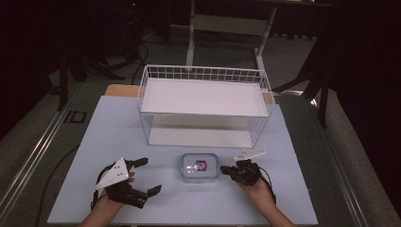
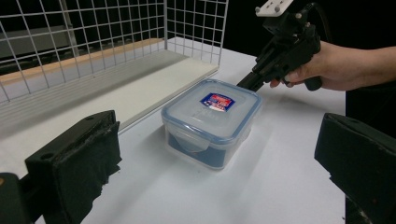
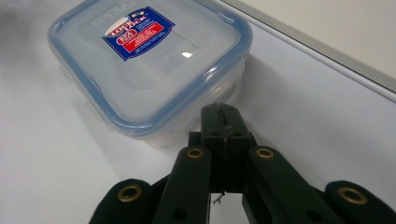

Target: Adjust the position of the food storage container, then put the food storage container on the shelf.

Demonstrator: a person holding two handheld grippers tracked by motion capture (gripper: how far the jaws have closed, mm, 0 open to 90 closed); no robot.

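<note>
A clear plastic food box point(image 1: 199, 167) with a blue-rimmed lid and a red and blue label lies on the pale table in front of the wire basket. My right gripper point(image 1: 226, 170) is shut with nothing between its jaws, its tip right at the box's right side; whether it touches is hard to tell. In the right gripper view the closed jaws point(image 3: 220, 114) point at the box point(image 3: 140, 60). My left gripper point(image 1: 145, 176) stands open, left of the box and apart from it. The left gripper view shows the box point(image 2: 212, 119) between its wide jaws, farther off, with the right gripper point(image 2: 245, 84) behind it.
A white wire basket point(image 1: 204, 105) with a white floor panel stands at the middle back of the table point(image 1: 104, 137). Beyond the table are a stand's legs point(image 1: 191, 42) and dark floor. Bare table lies to the left and right of the box.
</note>
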